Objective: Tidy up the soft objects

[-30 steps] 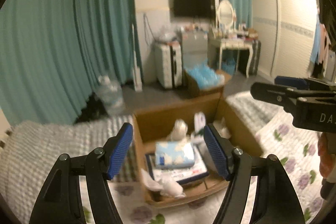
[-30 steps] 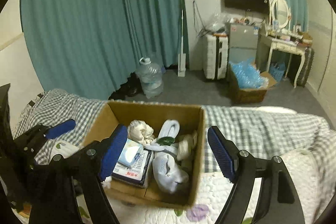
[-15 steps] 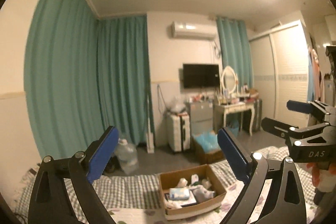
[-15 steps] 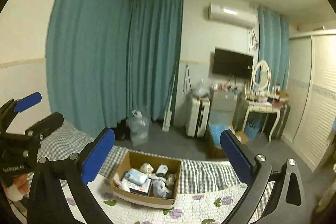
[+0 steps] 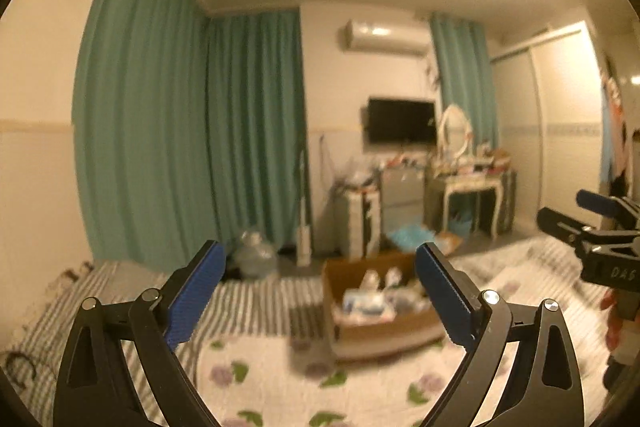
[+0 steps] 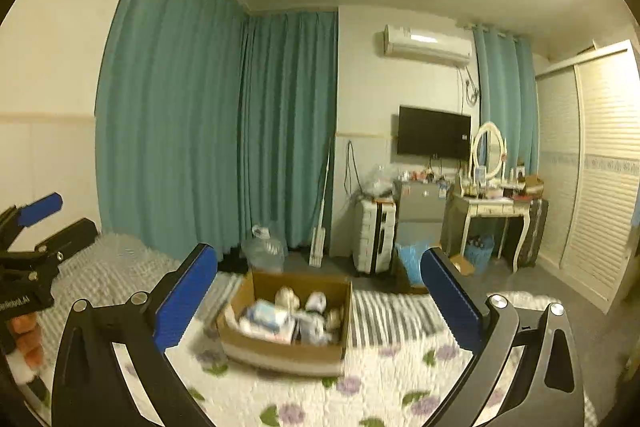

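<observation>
Left gripper [image 5: 316, 297]: jaws spread wide after just opening, blue pads apart, nothing between them; held above the bed, pointing nearly level toward the room's far wall.
Right gripper [image 6: 320, 301]: jaws likewise spread wide after just opening, holding nothing; also seen at 3 o'clock in the left wrist view, black frame with one blue pad showing.
Cardboard box [image 6: 280, 351]: open-topped, resting on the bed, well apart from both grippers; framed between the right gripper's pads at about 6 o'clock from centre, and just inside the left gripper's right pad in the left wrist view [image 5: 376, 335].
Soft objects [image 6: 316, 323]: piled inside the box, pale rolled and bundled pieces toward the far and right side; blurred, kinds hard to tell.
Blue-and-white pack [image 6: 266, 315]: lying in the box's left half, on top of flatter printed items.
Bed [image 6: 392, 387]: floral quilt under the near side of the box, grey-and-white checked cover at the far side.
Hand [image 6: 26, 341]: at 9 o'clock in the right wrist view, wrapped round the left gripper's handle.
Curtains [image 6: 224, 131]: teal, covering the corner from 9 to 12 o'clock.
Water jug [image 6: 266, 251]: clear, on the floor beyond the box, at the curtain's foot.
Suitcase [image 6: 376, 237]: white, upright by the far wall, at 3 o'clock from the jug.
</observation>
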`<state>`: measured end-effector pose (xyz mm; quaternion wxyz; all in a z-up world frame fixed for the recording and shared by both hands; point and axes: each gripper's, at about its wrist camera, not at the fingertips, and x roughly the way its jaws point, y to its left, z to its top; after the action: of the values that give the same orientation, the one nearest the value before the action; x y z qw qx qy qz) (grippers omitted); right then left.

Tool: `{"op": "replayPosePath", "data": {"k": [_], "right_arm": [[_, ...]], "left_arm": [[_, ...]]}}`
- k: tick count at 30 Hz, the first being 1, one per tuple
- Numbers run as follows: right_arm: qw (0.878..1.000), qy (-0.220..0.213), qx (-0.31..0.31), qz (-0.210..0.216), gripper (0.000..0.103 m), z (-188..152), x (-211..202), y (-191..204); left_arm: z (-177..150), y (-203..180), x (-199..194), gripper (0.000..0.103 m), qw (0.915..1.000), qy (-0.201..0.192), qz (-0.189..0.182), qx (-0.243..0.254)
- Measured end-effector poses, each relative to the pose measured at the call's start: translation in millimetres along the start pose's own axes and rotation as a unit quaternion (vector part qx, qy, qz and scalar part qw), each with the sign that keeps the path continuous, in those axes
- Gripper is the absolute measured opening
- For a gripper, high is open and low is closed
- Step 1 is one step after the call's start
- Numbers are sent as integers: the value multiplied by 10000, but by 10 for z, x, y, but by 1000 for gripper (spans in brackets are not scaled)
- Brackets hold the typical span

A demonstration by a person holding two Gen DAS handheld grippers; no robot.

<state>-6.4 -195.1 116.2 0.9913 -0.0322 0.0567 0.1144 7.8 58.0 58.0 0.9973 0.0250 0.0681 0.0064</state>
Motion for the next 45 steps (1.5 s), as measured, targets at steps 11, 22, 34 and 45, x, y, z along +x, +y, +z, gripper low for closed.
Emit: {"op": "replayPosePath", "data": {"k": [11, 22, 34, 45], "right_arm": [[9950, 954, 306, 33, 102, -1122, 678, -39], [9925, 1190, 244, 102, 102, -1189, 754, 11], [9919, 1222, 312, 140, 102, -1187, 727, 41], [9919, 1224, 295, 154, 102, -1205, 748, 64]], "left_arm": [[-614, -52, 436, 97, 9966, 819, -83, -91], [-675, -69, 390, 97, 9960, 883, -67, -91], [-692, -62, 407, 97, 9953, 952, -107, -136], [-718, -77, 397, 97, 9954, 941, -43, -173]]}}
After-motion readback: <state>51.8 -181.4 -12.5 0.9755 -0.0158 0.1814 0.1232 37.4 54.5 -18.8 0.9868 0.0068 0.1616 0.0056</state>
